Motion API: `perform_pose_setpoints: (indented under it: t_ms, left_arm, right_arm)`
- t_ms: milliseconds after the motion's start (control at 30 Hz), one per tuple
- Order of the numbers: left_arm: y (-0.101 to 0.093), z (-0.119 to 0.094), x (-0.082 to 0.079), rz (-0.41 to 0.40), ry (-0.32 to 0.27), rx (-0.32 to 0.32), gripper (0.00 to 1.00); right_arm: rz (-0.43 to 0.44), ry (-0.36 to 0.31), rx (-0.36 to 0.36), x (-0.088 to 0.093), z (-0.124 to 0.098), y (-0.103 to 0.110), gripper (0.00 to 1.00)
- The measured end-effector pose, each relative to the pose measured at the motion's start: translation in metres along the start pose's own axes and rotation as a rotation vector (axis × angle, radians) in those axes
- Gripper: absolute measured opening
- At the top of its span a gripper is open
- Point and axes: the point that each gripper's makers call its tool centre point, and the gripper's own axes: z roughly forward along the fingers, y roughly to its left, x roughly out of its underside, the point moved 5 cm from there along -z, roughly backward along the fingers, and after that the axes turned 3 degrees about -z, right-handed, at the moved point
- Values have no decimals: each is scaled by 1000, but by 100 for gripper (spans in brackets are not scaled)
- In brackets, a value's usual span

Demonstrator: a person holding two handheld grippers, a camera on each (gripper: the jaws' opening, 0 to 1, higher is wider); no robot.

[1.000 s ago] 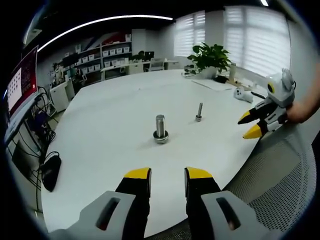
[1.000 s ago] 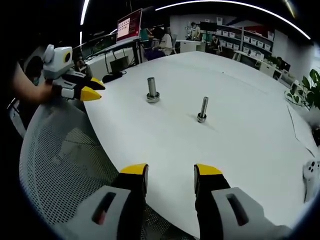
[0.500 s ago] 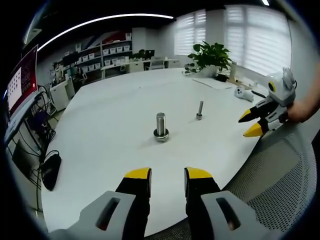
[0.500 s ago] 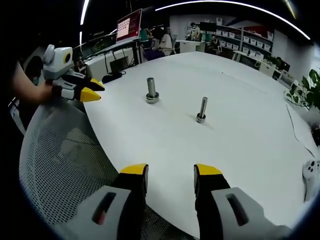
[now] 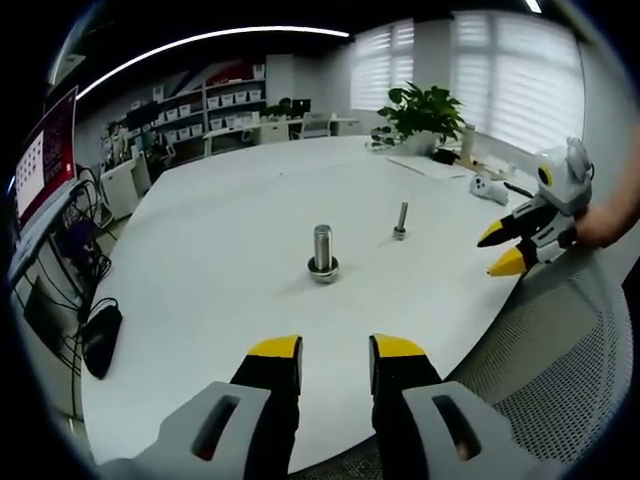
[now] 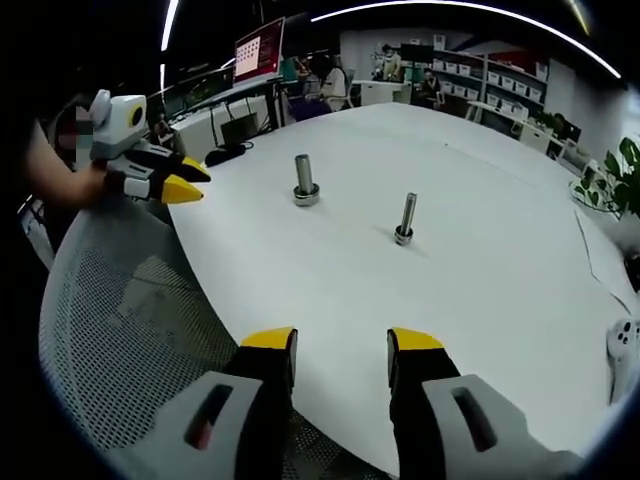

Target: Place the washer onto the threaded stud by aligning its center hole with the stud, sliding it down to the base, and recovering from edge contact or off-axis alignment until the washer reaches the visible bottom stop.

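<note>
I see bright, even light from a ceiling strip point(image 5: 200, 42) and blinds point(image 5: 510, 70). Shadows are faint, focus sharp. Edges bend strongly.

Surface point(image 5: 220, 300) is lying wide open between the near edge and the two uprights at frame centre. Thick stud point(image 5: 322, 254) and thin bolt point(image 5: 400, 221) are standing apart with a passable gap between them. Right hand-held gripper point(image 5: 502, 247) is hovering at the right edge, mesh chair back point(image 5: 560, 350) crowding lower right. Clutter point(image 5: 480, 185) is sitting upper right.
</note>
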Motion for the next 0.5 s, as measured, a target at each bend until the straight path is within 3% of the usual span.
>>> perform_pose_setpoints:
  t_ms: [500]
  left_arm:
    - [0, 2, 1, 1, 5, 1, 25]
  right_arm:
    - [2, 9, -9, 2, 1, 0, 38]
